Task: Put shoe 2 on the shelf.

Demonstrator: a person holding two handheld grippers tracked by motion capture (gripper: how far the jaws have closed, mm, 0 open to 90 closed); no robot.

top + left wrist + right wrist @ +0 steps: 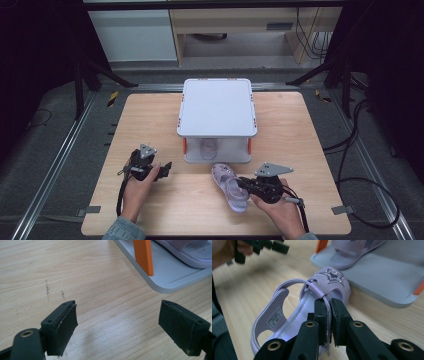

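Two purple sandals are here. One sandal [230, 187] lies on the wooden worktop [150, 120], just in front of the grey rack [217, 107], and my right tongs [243, 183] pinch its thin strap. The jaws are nearly together with the strap squeezed between them. The other sandal [208, 148] sits on the low shelf of the rack, under the flat top.

My right gripper view shows the sandal [312, 305] close up. It looks smooth and shiny, like soft plastic. Its front has a sparkly star [332, 277] made of tiny shiny dots. The bed for the foot has little ridges. A small white label [274, 317] is stuck inside the heel part, but the writing is too small for me to read.

My left tongs [162, 171] rest near the left front corner of the rack, with the jaws wide apart and nothing in them. My left gripper view shows their flat black pads [62, 327] over pale wood with fine lines and a few dark scratches. It also shows a bright orange post [143, 256] standing on the grey shelf.
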